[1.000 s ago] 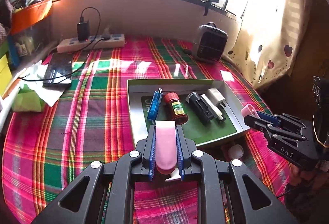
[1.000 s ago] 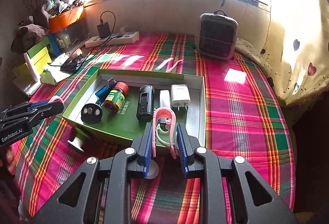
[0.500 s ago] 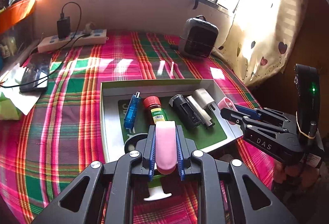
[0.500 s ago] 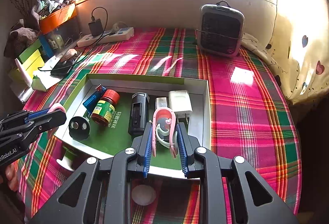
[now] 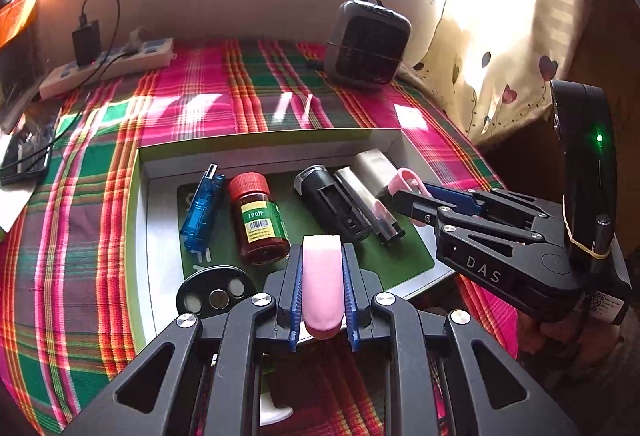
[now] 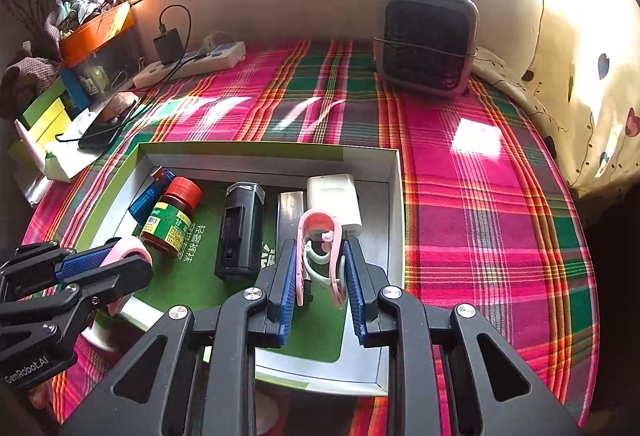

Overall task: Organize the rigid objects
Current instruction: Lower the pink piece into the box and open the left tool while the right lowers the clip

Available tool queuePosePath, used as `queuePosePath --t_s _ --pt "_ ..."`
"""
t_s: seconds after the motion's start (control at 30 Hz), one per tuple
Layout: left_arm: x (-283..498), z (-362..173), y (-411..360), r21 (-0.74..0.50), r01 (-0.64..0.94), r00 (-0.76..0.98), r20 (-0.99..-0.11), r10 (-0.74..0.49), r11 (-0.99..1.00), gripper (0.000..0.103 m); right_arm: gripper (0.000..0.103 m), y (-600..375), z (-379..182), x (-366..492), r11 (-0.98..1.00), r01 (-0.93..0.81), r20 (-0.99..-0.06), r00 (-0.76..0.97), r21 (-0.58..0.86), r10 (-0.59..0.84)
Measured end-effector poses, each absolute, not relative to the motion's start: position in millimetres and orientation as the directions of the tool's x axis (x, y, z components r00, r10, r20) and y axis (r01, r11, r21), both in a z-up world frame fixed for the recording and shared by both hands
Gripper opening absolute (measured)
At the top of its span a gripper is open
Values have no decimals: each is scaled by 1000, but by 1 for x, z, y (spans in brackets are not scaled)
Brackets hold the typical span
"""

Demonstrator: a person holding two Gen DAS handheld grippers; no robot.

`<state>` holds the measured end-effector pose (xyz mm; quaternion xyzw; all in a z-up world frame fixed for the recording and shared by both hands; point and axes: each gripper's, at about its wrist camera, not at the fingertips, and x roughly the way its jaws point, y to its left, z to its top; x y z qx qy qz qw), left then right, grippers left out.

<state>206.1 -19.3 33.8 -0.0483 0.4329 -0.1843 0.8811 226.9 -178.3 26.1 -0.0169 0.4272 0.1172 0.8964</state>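
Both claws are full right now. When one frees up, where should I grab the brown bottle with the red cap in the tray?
Grip the brown bottle across its labelled body, coming from above. It lies on its side, cap toward the window, with gaps beside it toward the blue USB stick and black case.

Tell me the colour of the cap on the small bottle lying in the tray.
Red, on the brown bottle; clearest in the left wrist view.

left gripper (image 5: 322, 292): black skeletal linkage arms, silver round screws at the pivots, blue ribbed pads (image 5: 294, 300)
left gripper marking: white "GenRobot.AI" on the black side, seen from the right wrist
right gripper (image 6: 320, 276): same black frame, silver screws, blue ribbed pads (image 6: 288, 284)
right gripper marking: "DAS" lettering
right gripper housing: curved black shell, green light, yellow rubber band round it
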Motion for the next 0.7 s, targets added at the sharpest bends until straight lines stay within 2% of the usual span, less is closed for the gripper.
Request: queuePosePath --t_s 0.7 --pt "213 17 -36 -213 284 534 -775 -339 935 17 25 -183 16 231 970 -236 -761 616 65 201"
